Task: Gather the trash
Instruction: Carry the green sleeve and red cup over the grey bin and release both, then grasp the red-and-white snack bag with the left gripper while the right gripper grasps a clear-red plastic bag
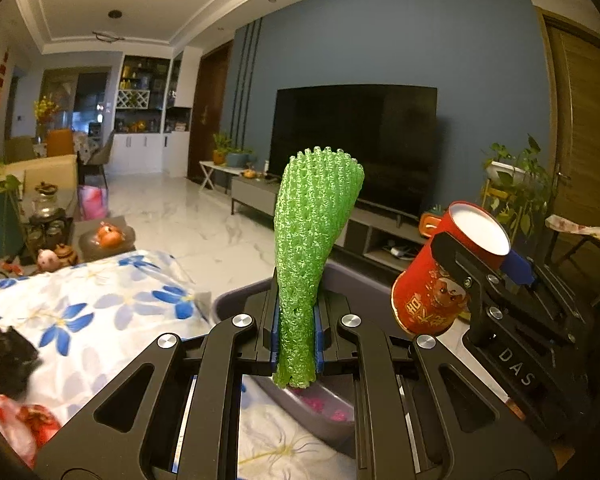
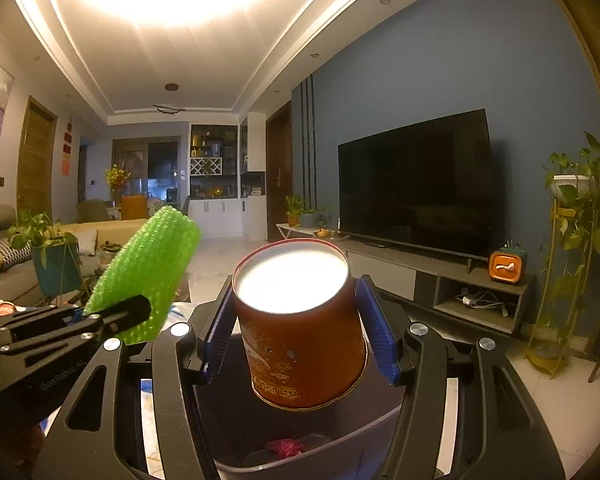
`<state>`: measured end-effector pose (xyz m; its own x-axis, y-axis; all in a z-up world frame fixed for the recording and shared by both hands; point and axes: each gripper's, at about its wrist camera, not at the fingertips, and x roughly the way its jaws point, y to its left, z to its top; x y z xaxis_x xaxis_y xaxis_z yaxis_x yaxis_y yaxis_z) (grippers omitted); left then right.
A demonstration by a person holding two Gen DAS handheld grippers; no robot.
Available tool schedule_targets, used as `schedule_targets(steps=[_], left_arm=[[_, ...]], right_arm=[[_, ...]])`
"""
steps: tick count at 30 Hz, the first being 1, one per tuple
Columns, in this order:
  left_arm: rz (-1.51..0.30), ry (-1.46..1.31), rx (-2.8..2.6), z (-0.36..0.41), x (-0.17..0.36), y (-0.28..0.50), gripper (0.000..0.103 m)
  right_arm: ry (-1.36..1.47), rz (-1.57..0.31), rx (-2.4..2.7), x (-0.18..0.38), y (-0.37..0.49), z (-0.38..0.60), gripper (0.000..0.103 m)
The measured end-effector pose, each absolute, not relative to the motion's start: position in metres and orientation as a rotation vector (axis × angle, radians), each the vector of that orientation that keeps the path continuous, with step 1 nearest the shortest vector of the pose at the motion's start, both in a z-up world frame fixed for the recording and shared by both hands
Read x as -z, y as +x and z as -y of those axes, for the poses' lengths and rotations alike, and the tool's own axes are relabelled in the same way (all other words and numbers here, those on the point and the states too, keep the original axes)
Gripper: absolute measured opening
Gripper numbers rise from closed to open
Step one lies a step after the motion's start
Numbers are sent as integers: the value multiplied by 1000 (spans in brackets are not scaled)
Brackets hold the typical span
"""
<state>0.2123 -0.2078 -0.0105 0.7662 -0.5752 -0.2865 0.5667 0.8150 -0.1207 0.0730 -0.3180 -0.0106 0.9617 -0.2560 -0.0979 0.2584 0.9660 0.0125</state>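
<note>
Left gripper [image 1: 295, 336] clenched on green foam net sleeve [image 1: 312, 248], sleeve upright above grey bin [image 1: 235, 300]. Right gripper [image 2: 300, 328] grasping red paper cup [image 2: 300, 328], cup tilted, directly over bin, pink scrap [image 2: 285, 447] inside bin. Floral tablecloth [image 1: 99, 312] left of bin. Television [image 2: 416, 180] on blue wall far beyond bin.

Home living room: television [image 2: 416, 180], sofa [image 2: 3, 276]

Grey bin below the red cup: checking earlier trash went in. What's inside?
Inside the grey bin, a crumpled pink scrap lies on the bottom. The red cup covers the rest.
</note>
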Motion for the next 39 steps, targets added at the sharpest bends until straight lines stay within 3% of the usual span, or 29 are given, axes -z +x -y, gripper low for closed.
schedule_targets(steps=[21,26,27,28,30,33,39], left_arm=[[-381,-9,672,244,46,247,14],[-417,-36,666,243,53,257,30],[-422,-42,676,243,54,258,35],[-424,-41,685,243,55,259,46],[-412,-20,684,245,57,257,64],[-386,14,665,245,59,253,78],[-369,-18,584,225,56,247,86]], right_arm=[[54,-145,233,21,103,333,59],[70,-154,205,21,112,338,60],[63,-156,205,21,113,338,66],[56,-152,212,21,113,339,73],[59,-131,213,20,112,343,76],[80,-126,229,19,109,349,77],[89,-99,267,13,88,346,82]])
